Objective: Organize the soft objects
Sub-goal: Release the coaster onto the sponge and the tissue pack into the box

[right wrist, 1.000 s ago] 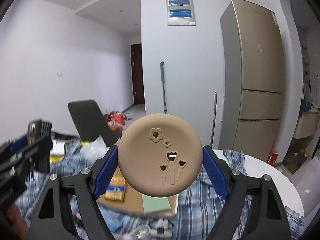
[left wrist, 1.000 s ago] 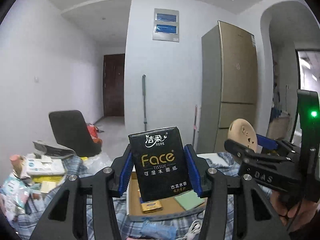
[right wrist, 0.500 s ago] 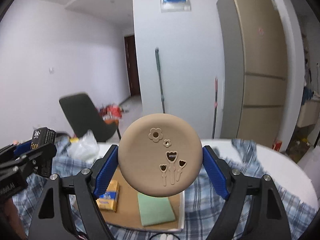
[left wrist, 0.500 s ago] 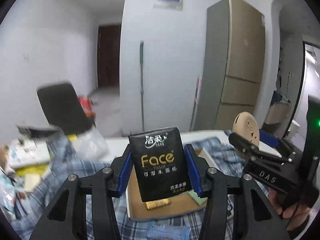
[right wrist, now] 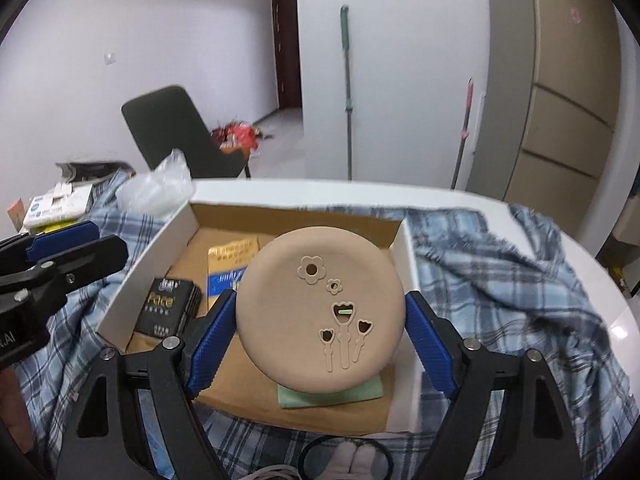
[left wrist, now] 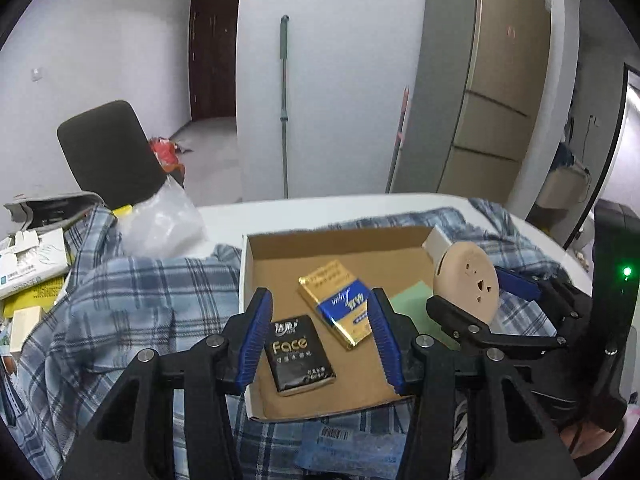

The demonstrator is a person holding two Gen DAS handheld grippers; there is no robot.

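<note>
A shallow cardboard box (left wrist: 245, 272) (right wrist: 152, 248) lies on a plaid cloth. In it lie a black Face tissue pack (left wrist: 300, 354) (right wrist: 166, 306), a gold and blue tissue pack (left wrist: 342, 302) (right wrist: 228, 264) and a green pad (left wrist: 412, 300) (right wrist: 332, 396). My left gripper (left wrist: 318, 344) is open and empty above the black pack. My right gripper (right wrist: 320, 316) is shut on a round tan disc with flower cut-outs (right wrist: 320, 304) (left wrist: 466, 280) and holds it over the box's right side.
The plaid cloth (left wrist: 132, 292) covers a round white table (right wrist: 600, 280). Boxes and papers (left wrist: 32, 256) and a clear plastic bag (left wrist: 160, 220) crowd the left. A black chair (left wrist: 108, 152), a mop (left wrist: 284, 100) and a fridge (left wrist: 500, 80) stand behind.
My left gripper opened and let the black tissue pack go; it now lies in the box. Both grippers tilted down towards the box. The right gripper still holds the disc.
</note>
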